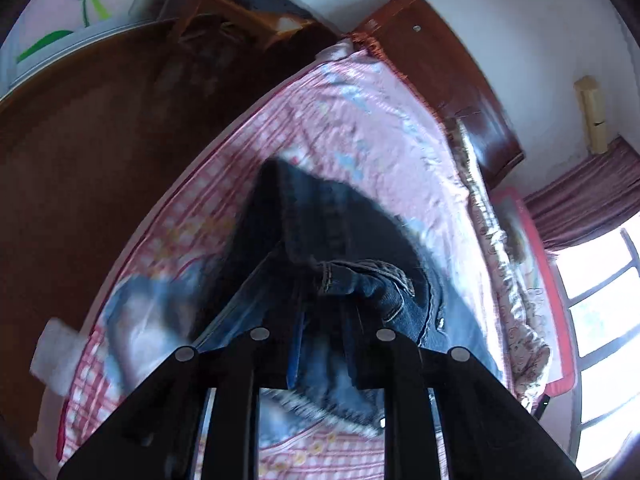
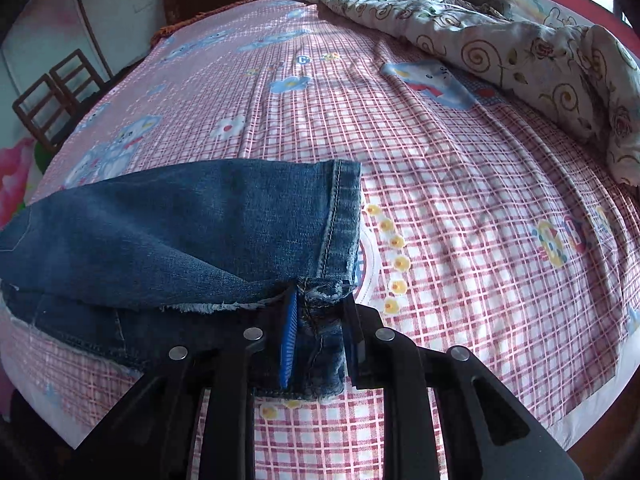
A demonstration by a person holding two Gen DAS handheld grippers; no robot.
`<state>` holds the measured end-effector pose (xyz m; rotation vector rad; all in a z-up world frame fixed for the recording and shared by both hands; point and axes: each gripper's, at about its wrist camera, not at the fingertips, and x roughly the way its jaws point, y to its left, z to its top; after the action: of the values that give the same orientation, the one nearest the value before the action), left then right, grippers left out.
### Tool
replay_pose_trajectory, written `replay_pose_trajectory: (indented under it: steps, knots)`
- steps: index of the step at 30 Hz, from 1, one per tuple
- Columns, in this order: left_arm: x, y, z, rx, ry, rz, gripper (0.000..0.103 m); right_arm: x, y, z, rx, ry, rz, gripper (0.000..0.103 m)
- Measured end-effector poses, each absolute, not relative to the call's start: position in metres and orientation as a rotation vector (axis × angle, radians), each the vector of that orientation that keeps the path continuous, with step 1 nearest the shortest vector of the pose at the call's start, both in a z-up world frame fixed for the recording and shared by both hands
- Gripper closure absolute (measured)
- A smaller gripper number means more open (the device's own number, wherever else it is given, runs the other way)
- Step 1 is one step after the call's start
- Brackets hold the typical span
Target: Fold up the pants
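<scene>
A pair of blue denim pants is seen on a bed covered by a pink checked sheet, lying toward the near edge of the bed at its left side. In the right wrist view the right gripper is narrowed onto the hemmed end of a trouser leg, denim being pinched between its blue-padded fingers; the stitched hem and a frayed edge are shown sharply, with a second layer of denim beneath. A rolled quilt with a swirl and rose pattern is laid along the far right edge of the bed, and chair backs are visible past the left edge.

The left wrist view is blurred. There the left gripper is closed narrowly on a bunched fold of the pants, the rest of the denim hanging dark beyond it over the sheet. Only this view shows the dark floor, the wooden headboard, a bright window and a curtain.

The only writing made out is a small letter "C" printed on the sheet; no brand label on the pants can be read.
</scene>
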<state>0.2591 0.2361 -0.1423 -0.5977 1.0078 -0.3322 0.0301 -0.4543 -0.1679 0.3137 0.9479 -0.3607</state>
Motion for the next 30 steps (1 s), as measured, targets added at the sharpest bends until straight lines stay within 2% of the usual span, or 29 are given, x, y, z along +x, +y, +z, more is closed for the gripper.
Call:
replay_pose_trajectory:
  steps: [1,2,3,4,6,9,11,16,23,26,30]
  knots:
    - [0.251,0.241,-0.155,-0.592,1.045,-0.285,0.086,0.026,-0.454,-0.170,0.319,0.943,-0.372,0.077]
    - [0.241,0.248,-0.164,-0.637,1.048,-0.262,0.087,0.021,-0.452,-0.169,0.311,0.941,-0.402,0.066]
    - [0.230,0.255,-0.167,-0.686,1.023,-0.250,0.085,0.017,-0.449,-0.167,0.303,0.950,-0.422,0.059]
    - [0.221,0.258,-0.168,-0.697,1.019,-0.204,0.080,0.014,-0.447,-0.166,0.300,0.965,-0.431,0.059]
    - [0.203,0.253,-0.166,-0.705,1.013,-0.180,0.057,0.003,-0.445,-0.166,0.322,0.991,-0.451,0.059]
    - [0.184,0.236,-0.154,-0.751,0.979,-0.218,0.043,-0.020,-0.447,-0.168,0.428,0.984,-0.491,0.059]
    - [0.184,0.223,-0.150,-0.813,0.966,-0.268,0.037,-0.037,-0.449,-0.169,0.572,0.935,-0.475,0.059]
    - [0.200,0.211,-0.158,-1.040,0.945,-0.311,0.037,-0.056,-0.426,-0.166,0.683,0.888,-0.408,0.059]
    - [0.223,0.199,-0.162,-1.020,0.977,-0.250,0.037,-0.057,-0.403,-0.157,0.720,0.861,-0.349,0.059]
    - [0.228,0.198,-0.178,-1.072,1.037,-0.171,0.044,-0.052,-0.398,-0.151,0.744,0.835,-0.313,0.059]
    - [0.229,0.194,-0.177,-1.092,1.006,-0.153,0.047,-0.046,-0.393,-0.142,0.740,0.816,-0.286,0.059]
